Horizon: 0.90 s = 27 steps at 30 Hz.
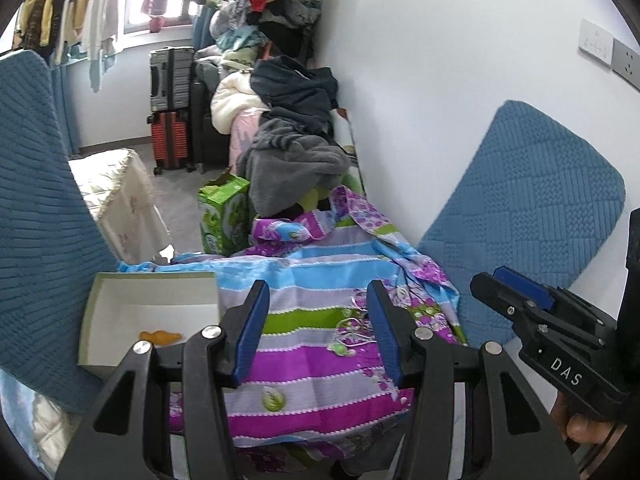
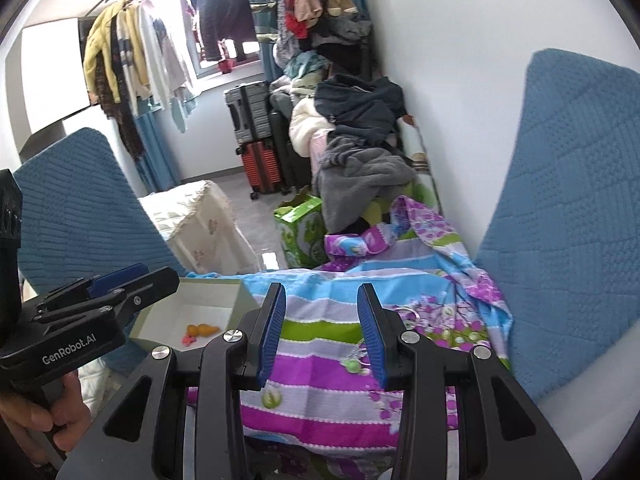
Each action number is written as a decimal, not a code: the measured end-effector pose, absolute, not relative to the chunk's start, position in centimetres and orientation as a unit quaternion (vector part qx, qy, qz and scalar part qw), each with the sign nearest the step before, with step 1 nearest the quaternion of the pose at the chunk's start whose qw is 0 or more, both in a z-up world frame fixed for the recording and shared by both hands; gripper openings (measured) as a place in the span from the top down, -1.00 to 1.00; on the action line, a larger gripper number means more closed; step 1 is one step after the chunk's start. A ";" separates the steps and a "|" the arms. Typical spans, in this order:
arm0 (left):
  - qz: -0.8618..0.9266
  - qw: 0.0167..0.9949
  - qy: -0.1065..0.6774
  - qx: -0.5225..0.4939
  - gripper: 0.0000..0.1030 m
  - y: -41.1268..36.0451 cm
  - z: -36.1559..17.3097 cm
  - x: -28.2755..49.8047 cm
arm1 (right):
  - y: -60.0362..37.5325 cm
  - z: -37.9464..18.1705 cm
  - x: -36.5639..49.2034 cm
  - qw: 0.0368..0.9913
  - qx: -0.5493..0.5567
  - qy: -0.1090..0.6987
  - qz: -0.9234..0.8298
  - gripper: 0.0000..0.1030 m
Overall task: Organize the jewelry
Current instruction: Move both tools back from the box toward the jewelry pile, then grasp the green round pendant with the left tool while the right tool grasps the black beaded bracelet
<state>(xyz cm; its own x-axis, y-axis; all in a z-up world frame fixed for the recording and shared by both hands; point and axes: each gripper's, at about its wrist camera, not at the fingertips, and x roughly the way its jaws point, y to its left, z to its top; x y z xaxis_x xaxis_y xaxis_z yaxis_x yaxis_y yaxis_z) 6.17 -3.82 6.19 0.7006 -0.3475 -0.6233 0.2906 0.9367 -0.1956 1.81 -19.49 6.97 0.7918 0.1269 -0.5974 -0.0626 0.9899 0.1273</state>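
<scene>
Both the left gripper (image 1: 318, 328) and right gripper (image 2: 322, 330) hang empty, jaws apart. The thin chain (image 2: 356, 354) on the striped cloth (image 2: 316, 392) could snag its folds and slip the pads before reaching the box (image 2: 192, 308).

We see cloth (image 1: 320, 280) spread over tabletop, box (image 1: 152, 312) on its left part. Small pieces (image 2: 202, 331) inside box, near its front wall. Chain jewelry (image 1: 352, 334) on cloth, right of box, well apart from it. Cushion (image 1: 36, 220) upright left of box, second cushion (image 1: 528, 216) leaning on wall at right. Carton (image 1: 224, 216) on floor behind cloth; clothes pile (image 1: 296, 132) behind carton, along wall; suitcases (image 1: 172, 108) stacked left of pile.
</scene>
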 end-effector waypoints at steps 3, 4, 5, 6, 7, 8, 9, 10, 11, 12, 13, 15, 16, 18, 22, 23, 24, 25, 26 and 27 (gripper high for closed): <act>-0.181 0.918 0.352 -0.037 0.00 -5.4 5.7 6.2 | -21.1 6.6 1.6 0.946 0.056 0.318 0.038 0.31; -0.183 0.917 0.353 -0.034 0.00 -5.8 5.4 6.2 | -21.7 6.3 1.5 0.945 0.059 0.320 0.033 0.31; -0.185 0.916 0.355 -0.033 0.00 -6.2 5.2 6.2 | -22.3 6.0 1.5 0.944 0.063 0.322 0.030 0.31; -0.189 0.914 0.358 -0.032 0.00 -6.7 4.9 6.2 | -22.8 5.6 1.5 0.944 0.065 0.323 0.027 0.31; -0.192 0.912 0.362 -0.031 0.00 -7.2 4.5 6.4 | -23.5 5.1 1.4 0.942 0.068 0.327 0.021 0.31; -0.195 0.909 0.366 -0.031 0.00 -7.6 4.0 6.6 | -24.0 4.7 1.4 0.941 0.071 0.329 0.017 0.31; -0.200 0.905 0.374 -0.031 0.00 -8.1 3.4 6.8 | -24.7 4.1 1.4 0.940 0.074 0.334 0.012 0.31; -0.201 0.903 0.378 -0.030 0.00 -8.5 2.9 7.0 | -25.2 3.6 1.4 0.938 0.075 0.338 0.008 0.31; -0.202 0.900 0.384 -0.028 0.00 -8.9 2.3 7.2 | -25.7 3.0 1.4 0.937 0.077 0.341 0.005 0.31; -0.202 0.899 0.389 -0.026 0.00 -9.2 1.7 7.3 | -26.2 2.3 1.5 0.935 0.081 0.347 0.000 0.32; -0.202 0.895 0.397 -0.026 0.00 -9.5 1.0 7.6 | -26.5 1.7 1.6 0.933 0.082 0.351 -0.003 0.32; -0.204 0.888 0.410 -0.027 0.00 -10.2 -0.6 8.1 | -27.3 0.3 1.9 0.928 0.086 0.363 -0.009 0.32; -0.202 0.887 0.415 -0.026 0.00 -10.5 -1.2 8.3 | -27.8 -0.6 2.2 0.925 0.087 0.369 -0.012 0.33; -0.200 0.879 0.432 -0.023 0.01 -11.3 -3.0 9.0 | -28.3 -2.0 2.5 0.920 0.090 0.380 -0.017 0.34; -0.200 0.868 0.454 -0.016 0.01 -12.4 -5.6 10.2 | -29.8 -5.6 3.9 0.906 0.101 0.409 -0.030 0.40; -0.198 0.864 0.462 -0.014 0.02 -12.7 -6.6 10.7 | -30.0 -6.6 4.3 0.902 0.103 0.417 -0.033 0.41; -0.198 0.861 0.467 -0.013 0.03 -12.8 -7.2 11.1 | -30.3 -7.3 4.8 0.899 0.106 0.423 -0.034 0.43; -0.198 0.857 0.475 -0.010 0.03 -13.0 -8.1 11.5 | -30.6 -8.0 5.2 0.897 0.108 0.428 -0.035 0.44; -0.197 0.854 0.481 -0.007 0.03 -13.2 -8.8 11.8 | -30.9 -9.1 5.7 0.892 0.109 0.436 -0.039 0.44; -0.195 0.850 0.489 -0.005 0.04 -13.5 -9.9 12.3 | -31.0 -9.8 6.1 0.890 0.110 0.441 -0.041 0.45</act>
<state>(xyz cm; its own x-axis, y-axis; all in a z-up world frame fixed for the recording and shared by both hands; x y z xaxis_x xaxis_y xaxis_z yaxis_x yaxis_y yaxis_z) 12.31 -13.52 -9.91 0.4450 -0.3365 -0.8299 0.3274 0.9237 -0.1990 6.05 -31.04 -9.75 0.6082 0.0242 -0.7934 0.1695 0.9725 0.1596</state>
